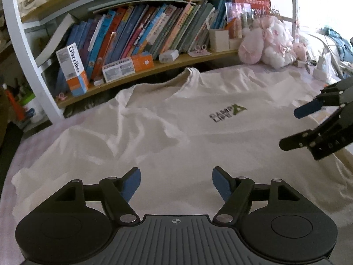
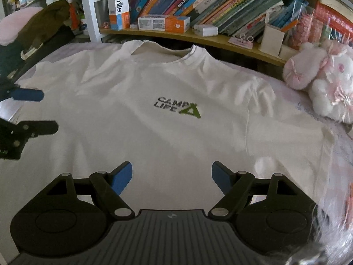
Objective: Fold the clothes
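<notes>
A white T-shirt (image 1: 176, 137) with a "CAMP LIFE" print lies spread face up on the bed, collar toward the bookshelf; it also shows in the right wrist view (image 2: 176, 137). My left gripper (image 1: 176, 182) is open and empty, hovering over the shirt's lower left part. My right gripper (image 2: 172, 180) is open and empty over the shirt's lower middle. The right gripper also shows at the right edge of the left wrist view (image 1: 293, 128), open. The left gripper shows at the left edge of the right wrist view (image 2: 47, 110), open.
A low wooden bookshelf (image 1: 154, 66) full of books and boxes runs along the far side of the bed. Pink and white plush toys (image 2: 320, 77) sit at the far right of the bed. A dark garment (image 2: 44, 24) lies on something at far left.
</notes>
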Available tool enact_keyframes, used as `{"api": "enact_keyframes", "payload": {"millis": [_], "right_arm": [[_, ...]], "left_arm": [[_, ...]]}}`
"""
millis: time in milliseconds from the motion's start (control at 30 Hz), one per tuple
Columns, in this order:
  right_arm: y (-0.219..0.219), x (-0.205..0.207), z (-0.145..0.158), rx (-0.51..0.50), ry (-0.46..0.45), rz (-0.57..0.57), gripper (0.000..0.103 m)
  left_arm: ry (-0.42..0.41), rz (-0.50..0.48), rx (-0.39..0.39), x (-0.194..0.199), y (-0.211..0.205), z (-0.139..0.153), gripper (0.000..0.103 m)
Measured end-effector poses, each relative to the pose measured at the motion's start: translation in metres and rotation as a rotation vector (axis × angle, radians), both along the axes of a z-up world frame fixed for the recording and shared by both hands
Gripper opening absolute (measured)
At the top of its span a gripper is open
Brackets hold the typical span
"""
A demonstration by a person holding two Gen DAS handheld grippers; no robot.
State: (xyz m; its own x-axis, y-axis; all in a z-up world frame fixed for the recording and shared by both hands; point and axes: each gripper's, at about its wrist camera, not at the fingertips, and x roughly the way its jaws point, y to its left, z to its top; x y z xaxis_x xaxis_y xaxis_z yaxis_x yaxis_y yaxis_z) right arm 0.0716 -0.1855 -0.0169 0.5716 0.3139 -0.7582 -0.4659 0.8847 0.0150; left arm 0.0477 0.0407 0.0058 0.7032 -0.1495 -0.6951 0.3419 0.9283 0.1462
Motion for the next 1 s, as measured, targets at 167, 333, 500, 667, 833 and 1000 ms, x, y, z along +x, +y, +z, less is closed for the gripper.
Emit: {"api": "enact_keyframes", "payload": {"millis": [167,333,500,667,833,1000], "right_arm": [[0.016,0.020,-0.002,-0.020,-0.023,-0.025,0.078],[0.028,0.042,-0.001,0.000,-0.053,-0.073,0.078],[0.038,0.059,-0.007,0.010,-0.043,-0.104,0.064],[0.048,0.065,-0.021,-0.007,0.011,-0.097,0.042],[0.052,0.065,-0.026,-0.015,0.025,-0.094,0.042],[0.051,0.066,-0.026,-0.008,0.030,-0.087,0.043]], "left_arm": [[-0.021,-0.001,-0.022,0.032,0.015,0.003,0.074],[-0.079,0.009,-0.025,0.061,0.025,0.007,0.072],[-0.112,0.031,-0.010,0.104,0.037,0.006,0.035],[-0.126,0.059,-0.023,0.144,0.044,0.003,0.026],[-0.095,0.008,-0.040,0.174,0.026,-0.010,0.018],[-0.084,0.053,0.027,0.208,0.014,-0.027,0.018]]}}
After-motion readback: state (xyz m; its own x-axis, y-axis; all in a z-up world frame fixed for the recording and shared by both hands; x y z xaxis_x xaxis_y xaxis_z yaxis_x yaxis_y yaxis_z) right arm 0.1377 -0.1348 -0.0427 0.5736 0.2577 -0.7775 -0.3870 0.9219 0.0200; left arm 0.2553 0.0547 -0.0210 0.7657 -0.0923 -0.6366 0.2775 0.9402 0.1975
